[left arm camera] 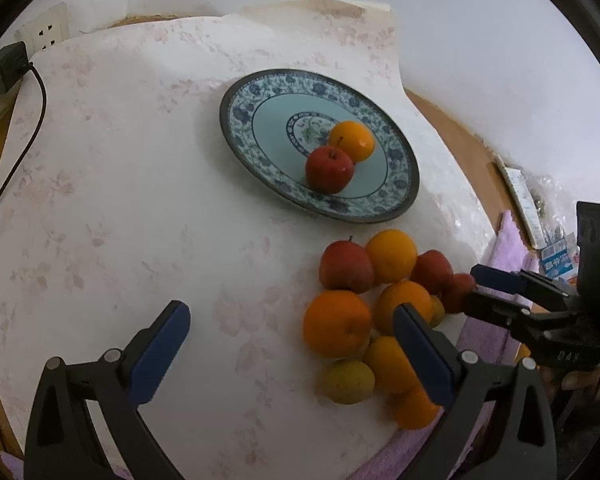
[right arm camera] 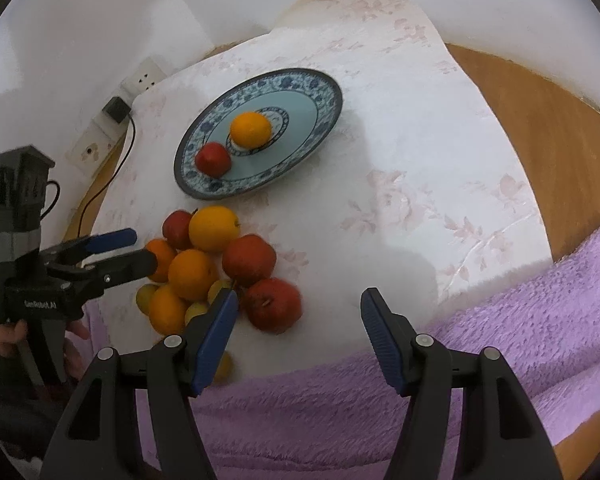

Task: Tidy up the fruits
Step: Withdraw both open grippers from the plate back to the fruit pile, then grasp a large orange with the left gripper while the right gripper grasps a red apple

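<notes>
Where the left wrist view looks down, the left gripper [left arm camera: 292, 344] is seen with its blue-padded jaws spread wide and nothing between them, over a white cloth with faint pink flowers [left arm camera: 112, 208] spread on a round wooden table [left arm camera: 456, 120]. A round blue-and-white patterned porcelain plate [left arm camera: 260, 92] is set on the cloth; on it a red apple [left arm camera: 329, 169] and a round orange [left arm camera: 352, 140] are found touching. A heap of loose fruit [left arm camera: 380, 300], made up of oranges, red apples and small yellow-green fruits, is lodged just beside the plate's near rim. The right gripper [left arm camera: 476, 284] is seen at the heap's right edge, its jaws apart, with a red apple close to its tips; contact cannot be told.

Where the right wrist view looks down, the right gripper [right arm camera: 300, 336] is shown with jaws parted and empty, over the cloth's near edge and a fluffy lilac towel [right arm camera: 540, 320]. The heap [right arm camera: 212, 264] is placed left of it, the plate [right arm camera: 324, 80] beyond with the same two fruits. The left gripper [right arm camera: 136, 248], held by a hand [right arm camera: 8, 340], is recorded released at the heap's left side.
</notes>
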{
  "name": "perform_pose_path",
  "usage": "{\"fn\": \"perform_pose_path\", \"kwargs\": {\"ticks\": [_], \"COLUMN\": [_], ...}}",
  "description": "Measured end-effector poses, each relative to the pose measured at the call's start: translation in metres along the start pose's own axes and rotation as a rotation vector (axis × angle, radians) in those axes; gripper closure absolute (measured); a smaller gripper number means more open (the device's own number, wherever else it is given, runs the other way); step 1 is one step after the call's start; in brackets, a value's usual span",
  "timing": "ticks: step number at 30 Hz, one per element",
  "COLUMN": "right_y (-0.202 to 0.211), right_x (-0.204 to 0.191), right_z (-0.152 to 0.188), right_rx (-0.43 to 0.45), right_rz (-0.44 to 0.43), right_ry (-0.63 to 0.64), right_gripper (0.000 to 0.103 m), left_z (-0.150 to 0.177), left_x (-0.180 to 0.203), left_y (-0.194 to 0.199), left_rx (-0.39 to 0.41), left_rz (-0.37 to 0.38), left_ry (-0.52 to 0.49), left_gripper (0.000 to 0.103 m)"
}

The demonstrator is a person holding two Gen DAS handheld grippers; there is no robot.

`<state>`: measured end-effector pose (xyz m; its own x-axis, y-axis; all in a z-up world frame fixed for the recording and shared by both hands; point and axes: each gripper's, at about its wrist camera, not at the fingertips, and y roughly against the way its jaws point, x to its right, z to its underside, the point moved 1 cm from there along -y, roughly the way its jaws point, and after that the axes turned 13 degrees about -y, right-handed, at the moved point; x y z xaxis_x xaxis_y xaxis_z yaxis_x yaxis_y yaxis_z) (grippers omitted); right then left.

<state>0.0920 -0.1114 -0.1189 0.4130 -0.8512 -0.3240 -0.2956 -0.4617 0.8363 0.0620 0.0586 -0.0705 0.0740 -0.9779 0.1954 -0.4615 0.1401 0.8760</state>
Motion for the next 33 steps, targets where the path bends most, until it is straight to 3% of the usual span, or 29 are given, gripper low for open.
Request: {"fn": "perform_pose_path", "kwargs": {"ticks": [10, 13, 18, 20, 24, 29, 31, 33], "right_y": [-0.001, -0.001, -0.003, -0.003, -0.003, 0.001, 0.001, 0.001], "right_x": [0.001, 0.0, -0.002, -0.002, -0.002, -0.001, 0.0, 0.0], "right_z": [0.006, 0.006, 0.008, 0.008, 0.008, 0.007, 0.006, 0.006], "right_rx": [-0.019, -0.025, -0.034, -0.034, -0.032, -0.012, -0.015, -0.022], "right_rz": [-0.01, -0.015, -0.017, -0.018, -0.018, -0.016, -0.02, -0.027], "right_ry": [-0.006, -0.007, -0.002, -0.003, -0.008, -0.012, -0.02, -0.022], "right_gripper": [0.038, 0.038, 0.038, 0.038, 0.038, 0.038, 0.038, 0.038], "left_z": [-0.003, -0.003, -0.003, -0.004, -0.005, -0.005, -0.007, -0.008], "left_x": [0.003, 0.006, 0.0, 0.0, 0.013, 0.018, 0.022, 0.025], "left_y": [0.002, 0.005, 0.002, 0.001, -0.005, -0.003, -0.003, -0.001], "left_rx": [-0.033, -0.029, -0.052, -0.071, -0.1, -0.084, -0.083, -0.082], "left_rz": [0.021, -0.01, -0.016, -0.029, -0.123, -0.146, -0.119, -0.053], "left_ry": [0.009, -0.007, 0.055, 0.056, -0.028, -0.054, -0.074, -0.09], "left_gripper": [0.005, 0.005, 0.004, 0.003, 0.003, 0.017, 0.029, 0.034]}}
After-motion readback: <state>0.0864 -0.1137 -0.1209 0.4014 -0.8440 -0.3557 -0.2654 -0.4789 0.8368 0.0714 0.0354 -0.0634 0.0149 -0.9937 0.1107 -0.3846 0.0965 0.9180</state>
